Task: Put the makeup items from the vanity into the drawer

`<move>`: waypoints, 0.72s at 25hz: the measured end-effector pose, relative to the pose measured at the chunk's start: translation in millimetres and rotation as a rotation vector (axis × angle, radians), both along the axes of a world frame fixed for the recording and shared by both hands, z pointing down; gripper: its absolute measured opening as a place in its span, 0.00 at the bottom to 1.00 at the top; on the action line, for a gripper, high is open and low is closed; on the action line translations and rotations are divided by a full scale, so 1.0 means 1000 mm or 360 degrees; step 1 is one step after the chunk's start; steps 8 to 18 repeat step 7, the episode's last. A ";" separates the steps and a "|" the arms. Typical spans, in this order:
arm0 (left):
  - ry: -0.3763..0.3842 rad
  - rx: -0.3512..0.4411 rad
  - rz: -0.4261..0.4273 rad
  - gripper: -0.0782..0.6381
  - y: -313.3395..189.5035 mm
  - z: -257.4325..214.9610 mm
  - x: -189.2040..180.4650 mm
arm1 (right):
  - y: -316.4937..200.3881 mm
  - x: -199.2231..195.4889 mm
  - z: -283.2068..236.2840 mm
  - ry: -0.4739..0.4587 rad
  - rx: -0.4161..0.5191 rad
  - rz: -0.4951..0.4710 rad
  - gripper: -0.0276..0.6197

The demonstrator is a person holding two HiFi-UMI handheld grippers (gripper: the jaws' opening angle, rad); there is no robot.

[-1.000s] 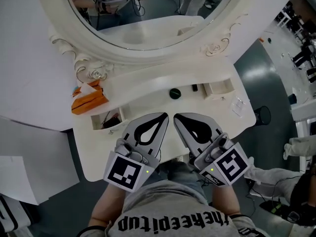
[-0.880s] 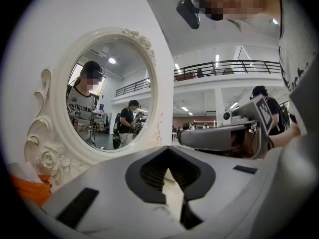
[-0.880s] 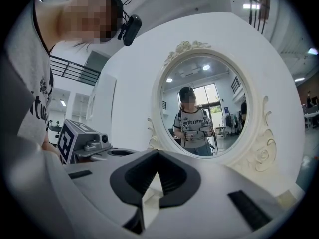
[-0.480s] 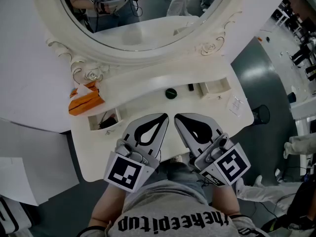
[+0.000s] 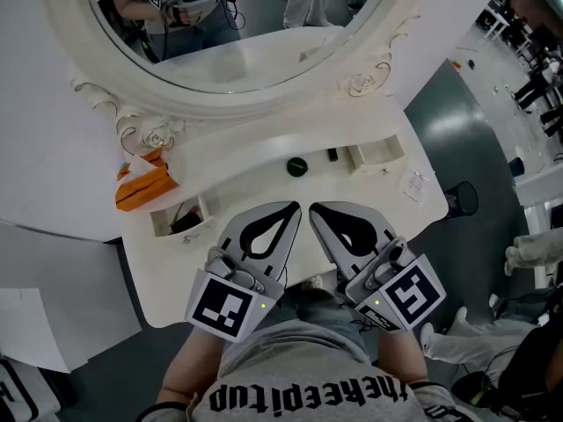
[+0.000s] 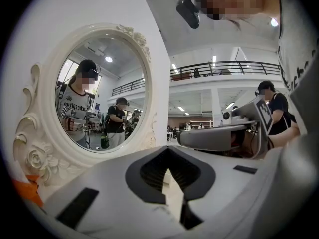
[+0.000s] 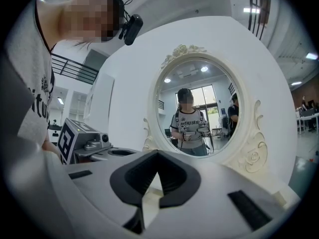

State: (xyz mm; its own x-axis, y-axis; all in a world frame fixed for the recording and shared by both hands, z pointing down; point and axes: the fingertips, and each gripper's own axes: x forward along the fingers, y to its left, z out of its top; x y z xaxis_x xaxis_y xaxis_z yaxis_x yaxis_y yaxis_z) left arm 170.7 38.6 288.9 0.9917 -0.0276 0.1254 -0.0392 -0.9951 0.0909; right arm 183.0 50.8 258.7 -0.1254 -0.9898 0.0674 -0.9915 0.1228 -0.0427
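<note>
Since a second ago the vanity (image 5: 171, 275) has drifted slightly left in the head view, while both grippers keep their place above its near edge. The left gripper (image 5: 295, 207) and right gripper (image 5: 313, 207) each have their jaws pressed together, with nothing between them. A round dark jar (image 5: 297, 166) and a small black tube (image 5: 332, 155) lie near each other on the shelf below the mirror (image 5: 229, 33). They sit between the left drawer (image 5: 180, 218) and the right drawer (image 5: 376, 154), both open.
</note>
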 end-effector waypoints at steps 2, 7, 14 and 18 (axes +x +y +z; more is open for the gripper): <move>0.0000 -0.0002 0.0009 0.16 0.001 0.000 0.003 | 0.001 0.002 0.000 0.0000 -0.0001 0.0006 0.06; -0.0001 -0.0005 0.0022 0.15 0.004 0.000 0.006 | 0.003 0.004 -0.001 0.0002 0.0001 0.0010 0.06; -0.0001 -0.0005 0.0022 0.15 0.004 0.000 0.006 | 0.003 0.004 -0.001 0.0002 0.0001 0.0010 0.06; -0.0001 -0.0005 0.0022 0.15 0.004 0.000 0.006 | 0.003 0.004 -0.001 0.0002 0.0001 0.0010 0.06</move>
